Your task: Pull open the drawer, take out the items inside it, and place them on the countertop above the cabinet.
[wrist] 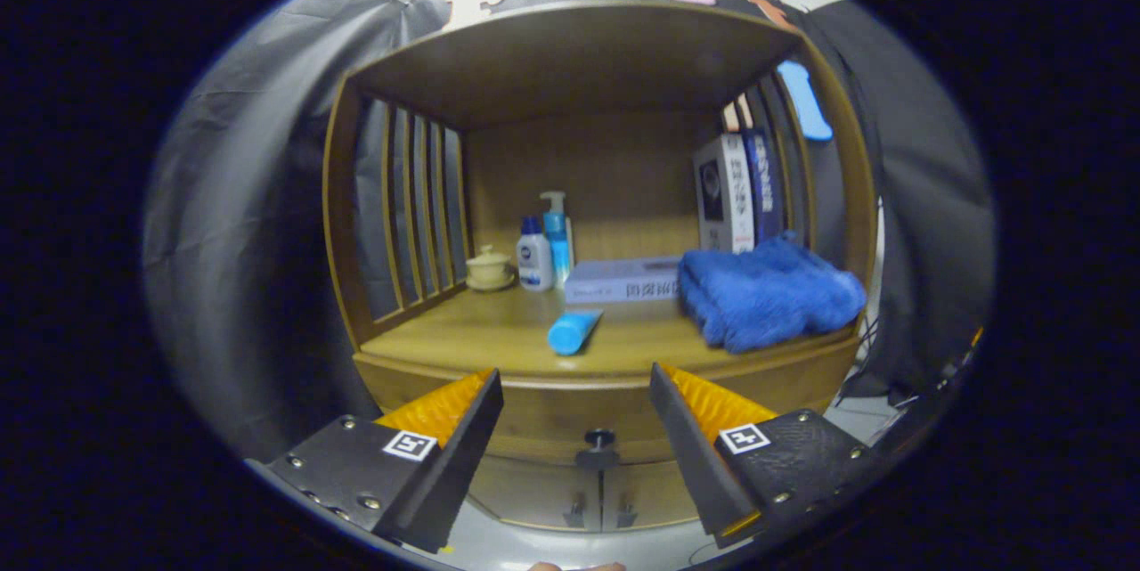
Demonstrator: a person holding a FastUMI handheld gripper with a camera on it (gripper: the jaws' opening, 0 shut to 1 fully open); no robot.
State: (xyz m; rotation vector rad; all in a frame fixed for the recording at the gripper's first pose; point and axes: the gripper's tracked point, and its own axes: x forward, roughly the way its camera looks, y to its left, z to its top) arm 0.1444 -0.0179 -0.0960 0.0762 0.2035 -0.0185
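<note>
In front of the wooden cabinet (588, 197), the gripper (576, 402) hangs with its fingers spread wide and nothing between them. Seen through the gap, just below and beyond the tips, the drawer (570, 415) appears closed, and its small dark knob (599, 439) sits at about 6 o'clock from the midpoint between the tips, close to centre. Under the drawer are two lower doors (588, 491) with small handles.

Beyond the drawer front lies the countertop (499, 335), already crowded. A blue tube (574, 331) lies at 12 o'clock from the tips, near the front edge. A folded blue towel (768, 290) sits at about 2 o'clock, with a flat box (622, 279) just behind the tube and upright books (741, 192) at the back right. Two bottles (545, 246) and a small lidded cup (489, 268) stand at about 11 o'clock near the back.

The step in hand looks like reaching for the knob, so the task is barely begun. To do it well, the person should lower the gripper until the knob lies level between the fingers, keep it centred, then press the fingers onto the knob's stem rather than its rim. The pull should run straight back, without twisting, or the fingers may slip off. The bare wood at 11 o'clock looks the best landing spot later
</note>
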